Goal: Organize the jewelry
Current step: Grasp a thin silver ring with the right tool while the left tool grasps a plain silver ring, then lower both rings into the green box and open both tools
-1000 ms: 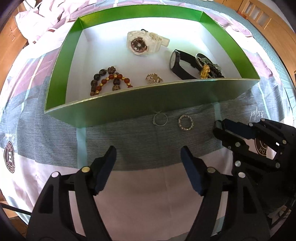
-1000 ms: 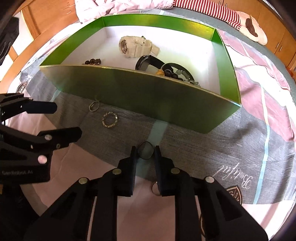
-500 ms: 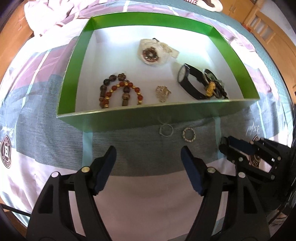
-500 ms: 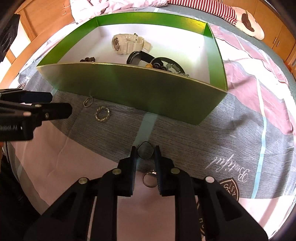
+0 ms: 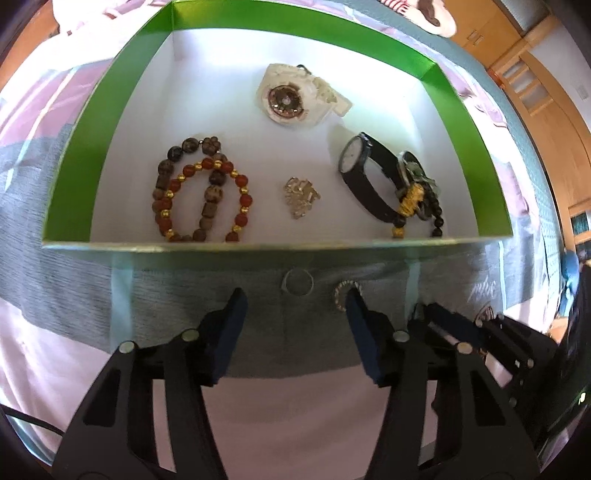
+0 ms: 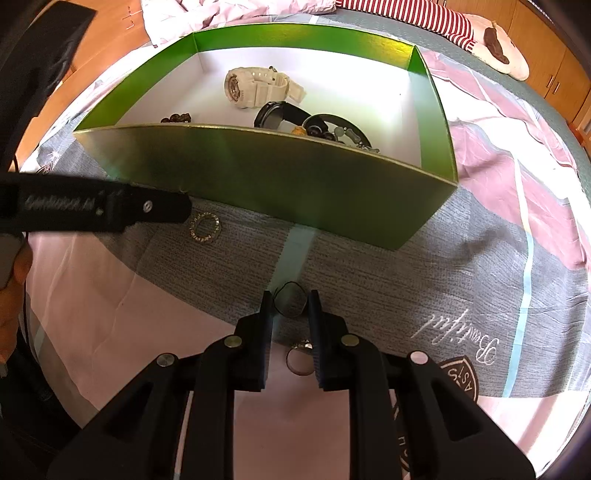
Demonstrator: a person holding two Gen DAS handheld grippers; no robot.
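Note:
A green box (image 5: 258,245) with a white floor lies on the bed. It holds a white watch (image 5: 291,98), a black watch (image 5: 364,173), bead bracelets (image 5: 199,190) and a gold brooch (image 5: 301,195). My left gripper (image 5: 293,299) is open just in front of the box, over a thin silver ring (image 5: 297,282) and next to a studded ring (image 5: 341,293). My right gripper (image 6: 290,302) is shut on a thin dark ring (image 6: 290,299), held above the bedspread. Another ring (image 6: 299,360) lies beneath it. The studded ring (image 6: 204,227) also shows in the right wrist view.
The bedspread (image 6: 369,280) is grey, pink and white. A rumpled sheet (image 6: 221,11) and a striped cloth (image 6: 402,14) lie beyond the box. Wooden cabinets (image 5: 532,85) stand at the right.
My left gripper has moved forward toward the box, over the two rings. My right gripper has kept hold of the dark ring, nearly still.

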